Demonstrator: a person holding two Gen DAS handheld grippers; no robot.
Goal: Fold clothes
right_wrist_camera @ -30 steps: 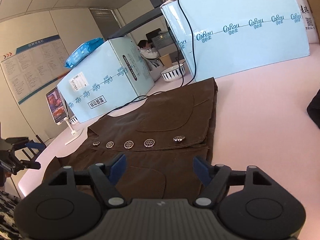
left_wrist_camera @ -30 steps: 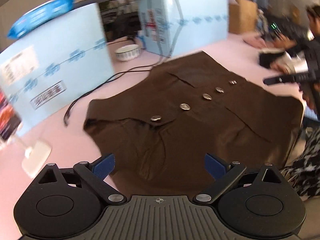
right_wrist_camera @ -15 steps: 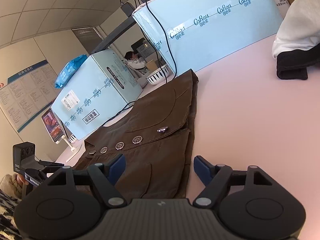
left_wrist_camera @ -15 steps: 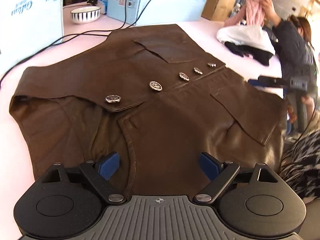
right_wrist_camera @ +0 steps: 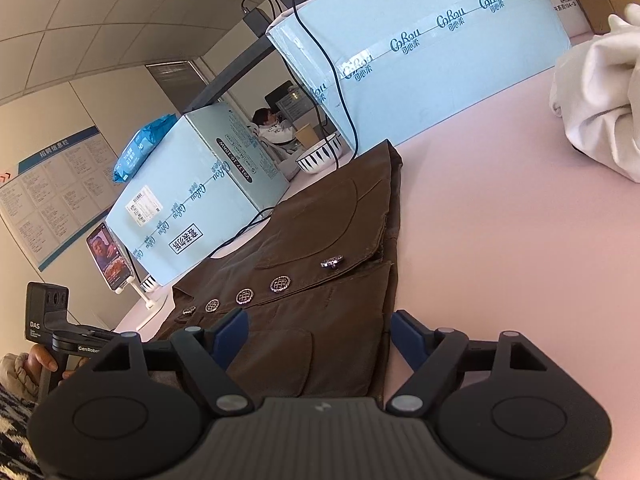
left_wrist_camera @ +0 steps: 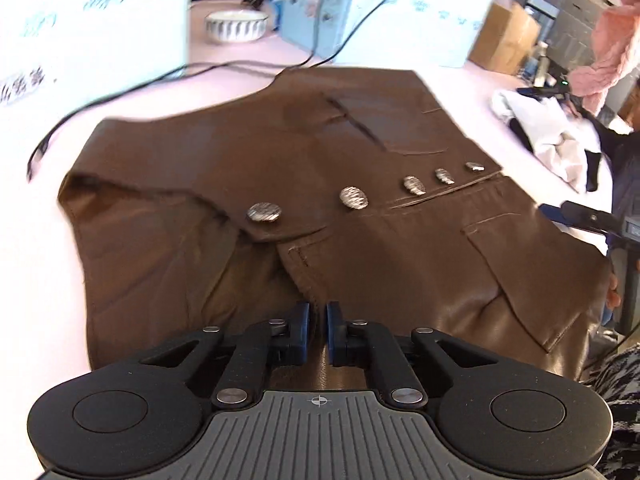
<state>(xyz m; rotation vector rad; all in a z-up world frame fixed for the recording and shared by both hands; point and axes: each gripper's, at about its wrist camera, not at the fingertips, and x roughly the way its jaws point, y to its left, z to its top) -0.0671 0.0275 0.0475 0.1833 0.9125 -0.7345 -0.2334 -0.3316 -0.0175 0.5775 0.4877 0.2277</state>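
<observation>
The left gripper [left_wrist_camera: 316, 330] has its blue-padded fingers drawn almost together over the near edge of the brown vest [left_wrist_camera: 304, 208], and the front panel's edge runs up into the narrow slit between the pads, so the cloth looks pinched there, though the contact itself is partly hidden by the fingers. The right gripper [right_wrist_camera: 320, 334] has just been opening wider; its jaws stand far apart, straddling the near hem of the vest [right_wrist_camera: 320, 280] with the cloth lying loose between them and neither pad pressing on it. The vest is spread flat and buttoned on the pale pink table [right_wrist_camera: 500, 248], a row of silver buttons [left_wrist_camera: 354, 199] running diagonally across its front, with a flapped pocket on each panel. In the left wrist view the right gripper's dark tip [left_wrist_camera: 580, 216] shows at the far right edge of the vest. Beyond the vest, a black cable [left_wrist_camera: 132, 88] trails across the table toward a striped bowl [left_wrist_camera: 237, 26] standing between two light blue cartons [right_wrist_camera: 420, 64]. A phone on a white stand [right_wrist_camera: 110, 258] sits left of the nearer carton. A heap of white and dark clothes [right_wrist_camera: 600, 100] lies on the table well apart from the vest, to its right.
</observation>
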